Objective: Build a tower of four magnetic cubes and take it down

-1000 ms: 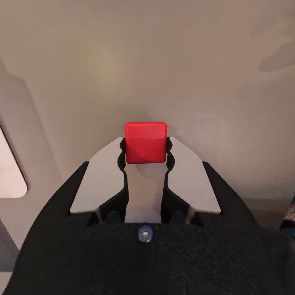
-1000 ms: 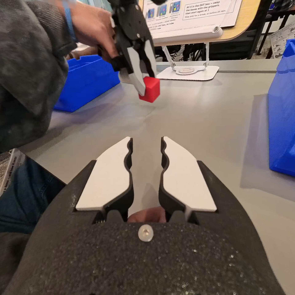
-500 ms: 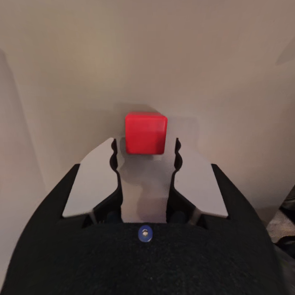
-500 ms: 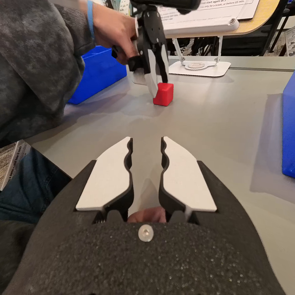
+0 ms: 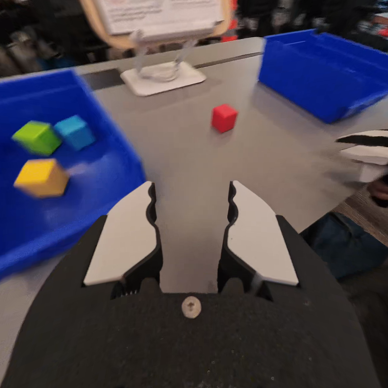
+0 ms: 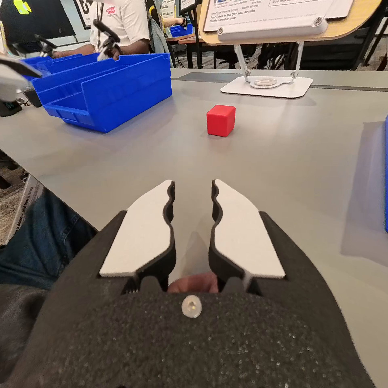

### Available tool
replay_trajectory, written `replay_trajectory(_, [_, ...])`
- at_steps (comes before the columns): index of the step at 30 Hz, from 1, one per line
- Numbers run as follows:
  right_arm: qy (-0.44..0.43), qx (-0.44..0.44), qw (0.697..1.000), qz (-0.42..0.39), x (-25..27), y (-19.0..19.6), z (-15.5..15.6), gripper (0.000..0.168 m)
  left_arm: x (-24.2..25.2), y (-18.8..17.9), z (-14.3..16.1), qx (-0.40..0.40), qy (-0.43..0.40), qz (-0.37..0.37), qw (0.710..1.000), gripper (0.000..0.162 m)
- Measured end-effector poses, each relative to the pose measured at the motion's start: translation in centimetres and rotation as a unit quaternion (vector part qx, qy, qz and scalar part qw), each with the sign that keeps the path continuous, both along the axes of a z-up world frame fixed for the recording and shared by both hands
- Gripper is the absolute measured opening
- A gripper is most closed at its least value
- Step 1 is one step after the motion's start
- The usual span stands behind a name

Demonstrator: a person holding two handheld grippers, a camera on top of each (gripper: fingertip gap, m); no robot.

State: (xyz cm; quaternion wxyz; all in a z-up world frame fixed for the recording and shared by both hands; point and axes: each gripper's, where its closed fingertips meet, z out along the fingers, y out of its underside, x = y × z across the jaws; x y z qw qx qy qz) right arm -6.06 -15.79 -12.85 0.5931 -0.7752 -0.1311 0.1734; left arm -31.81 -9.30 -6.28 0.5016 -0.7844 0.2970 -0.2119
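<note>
A red cube stands alone on the grey table; it also shows in the right wrist view. My left gripper is open and empty, drawn back from the cube, beside the left blue bin. That bin holds a green cube, a light blue cube and a yellow cube. My right gripper is open and empty above the table's near part. It also shows at the right edge of the left wrist view.
A second blue bin stands at the right of the table. A white sign stand with a board is at the back. A person's leg in jeans is by the table's near edge. People stand behind.
My left gripper set the red cube on the table, opened and let it go, then drew back and swung toward the left bin. My right gripper stayed open.
</note>
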Motion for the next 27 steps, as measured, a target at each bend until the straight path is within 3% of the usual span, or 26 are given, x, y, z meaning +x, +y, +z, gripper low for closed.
replay_trajectory(4, [-0.013,-0.002,1.0,0.005,-0.5,0.0,-0.4,0.033,-5.5,-1.6,-2.7,-0.013,-0.042,0.112,0.993,0.065])
replay_trajectory(9, [-0.025,-0.002,1.0,0.006,-0.7,0.1,-0.6,0.033,-6.4,-0.2,-2.7,-0.021,-0.004,0.095,0.995,0.065])
replay_trajectory(12, [-0.024,-0.001,1.0,0.006,-0.6,0.1,-0.6,0.033,-7.0,4.1,-1.2,-0.026,0.07,0.079,0.994,0.066])
replay_trajectory(14, [-0.024,-0.002,1.0,0.008,-0.7,0.1,-0.6,0.033,-8.8,8.7,0.5,-0.006,0.129,0.106,0.986,0.065])
replay_trajectory(18, [-0.024,-0.001,1.0,0.011,-0.7,0.0,-0.5,0.033,-8.8,17.4,1.8,-0.033,0.189,0.048,0.98,0.065])
replay_trajectory(22, [-0.02,0.001,1.0,0.011,-0.5,0.0,-0.4,0.033,-9.6,24.7,-0.7,-0.11,0.299,-0.012,0.948,0.064])
replay_trajectory(27, [-0.022,-0.001,1.0,0.012,-0.5,0.0,-0.5,0.033,-10.1,29.2,-5.4,-0.218,0.348,-0.06,0.91,0.063])
